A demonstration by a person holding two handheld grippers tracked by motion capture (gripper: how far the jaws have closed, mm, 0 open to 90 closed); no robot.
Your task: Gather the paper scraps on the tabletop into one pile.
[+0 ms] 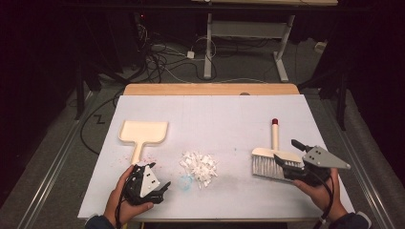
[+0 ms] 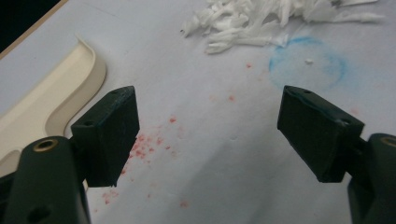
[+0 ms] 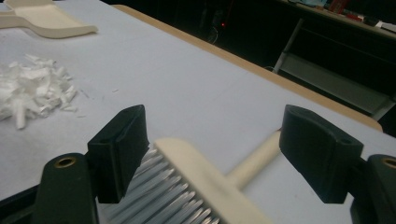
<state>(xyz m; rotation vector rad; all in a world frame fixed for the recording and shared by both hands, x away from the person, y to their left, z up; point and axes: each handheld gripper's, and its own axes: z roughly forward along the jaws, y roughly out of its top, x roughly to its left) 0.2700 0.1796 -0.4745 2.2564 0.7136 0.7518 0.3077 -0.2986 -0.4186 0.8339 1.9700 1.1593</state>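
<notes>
At worktop's (image 1: 229,114) 4 o'clock, right gripper (image 1: 286,164) spread around brush (image 1: 270,162), unpinched; left gripper (image 1: 160,188) spread, empty, near dustpan (image 1: 143,132). Next: pinch brush handle, sweep paper scraps (image 1: 199,167).

A lab or recording studio, by the look of it: black curtains (image 1: 43,57) shut in the space, loose cables (image 1: 167,57) sprawl over the grey floor (image 1: 62,162), and a white-framed desk (image 1: 248,38) stands beyond the paper-covered bench (image 1: 215,109).
</notes>
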